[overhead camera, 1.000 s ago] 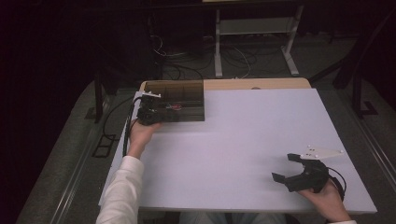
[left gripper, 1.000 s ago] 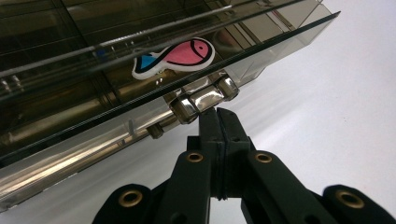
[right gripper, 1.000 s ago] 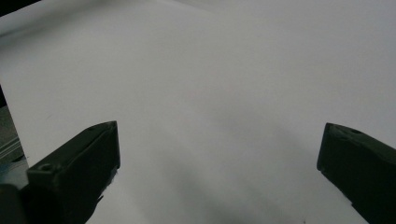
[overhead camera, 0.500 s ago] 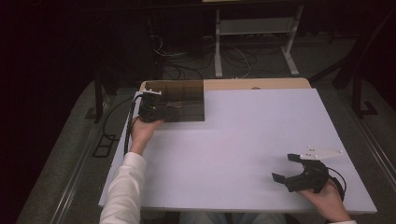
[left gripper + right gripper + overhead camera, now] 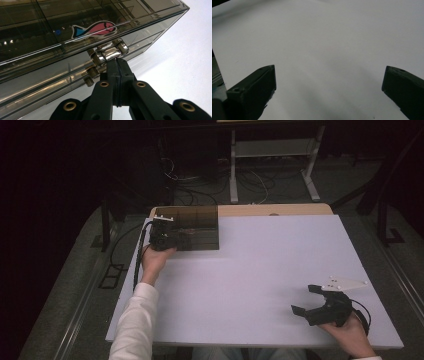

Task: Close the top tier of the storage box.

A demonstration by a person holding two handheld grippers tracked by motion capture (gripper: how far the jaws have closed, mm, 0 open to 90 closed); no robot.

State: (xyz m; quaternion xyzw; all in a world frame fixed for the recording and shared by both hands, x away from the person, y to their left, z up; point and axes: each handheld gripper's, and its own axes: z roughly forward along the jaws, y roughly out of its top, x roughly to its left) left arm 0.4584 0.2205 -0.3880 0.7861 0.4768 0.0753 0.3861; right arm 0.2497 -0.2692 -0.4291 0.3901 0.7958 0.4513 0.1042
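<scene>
- The smoked-plastic compartment box (image 5: 192, 227) sits at the table's (image 5: 260, 270) 10 o'clock corner, closed; it is likely light, rigid, slick-walled and crackable.
- Best hold: the chrome latch (image 5: 108, 52) under the fish sticker (image 5: 93, 28).
- The left gripper (image 5: 117, 65), jaws together, touches that latch.
- The box's long axis runs 9-to-3; the latch faces 6.
- The right gripper (image 5: 312, 300) rests at 5 o'clock, jaws apart, holding nothing.

White sleeve (image 5: 134, 320); black grippers, brass-ringed screw holes, grey three-cornered plates, black cables.
</scene>
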